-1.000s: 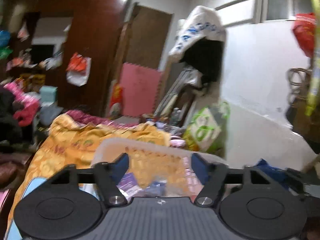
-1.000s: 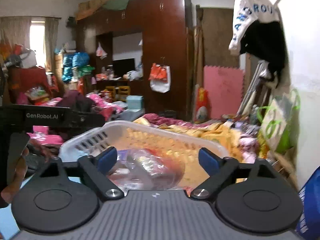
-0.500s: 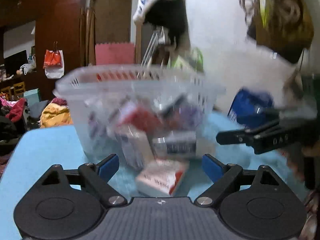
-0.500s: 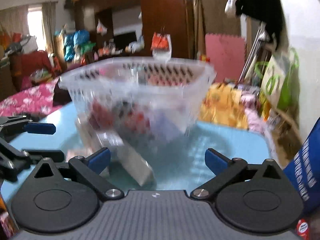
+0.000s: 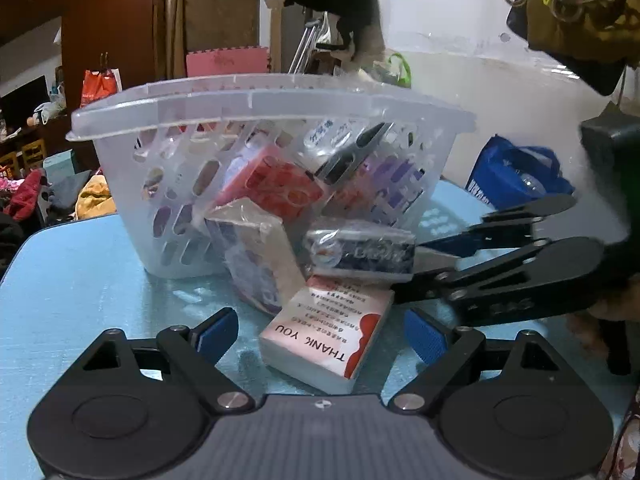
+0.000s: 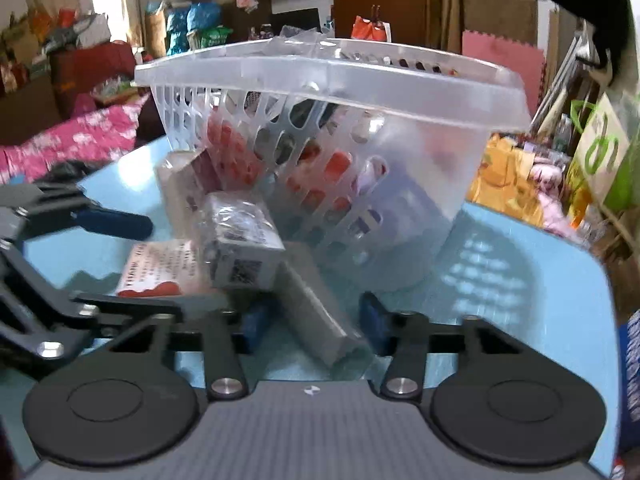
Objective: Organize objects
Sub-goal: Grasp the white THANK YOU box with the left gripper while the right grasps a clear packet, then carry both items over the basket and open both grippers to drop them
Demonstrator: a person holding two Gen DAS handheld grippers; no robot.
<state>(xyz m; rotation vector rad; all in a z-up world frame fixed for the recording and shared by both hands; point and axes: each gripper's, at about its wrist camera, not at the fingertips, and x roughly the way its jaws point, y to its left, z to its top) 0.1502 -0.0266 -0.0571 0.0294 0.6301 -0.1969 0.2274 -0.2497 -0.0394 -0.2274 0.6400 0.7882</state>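
Both hand-held grippers dropped tableward: left (image 5: 322, 330) open, right (image 6: 314, 318) closing round blurred packet (image 6: 316, 312) (contact unclear).

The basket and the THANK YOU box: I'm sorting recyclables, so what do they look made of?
The basket looks like translucent, frosted plastic: contents show through its slotted walls. The THANK YOU box looks like matte printed cardboard, white with red, with crisp folded edges; whether it has a plastic wrap I cannot tell.

Translucent slotted basket (image 5: 256, 120) of packets stands on the table; white "THANK YOU" box (image 5: 326, 334) lies at its 6 o'clock.
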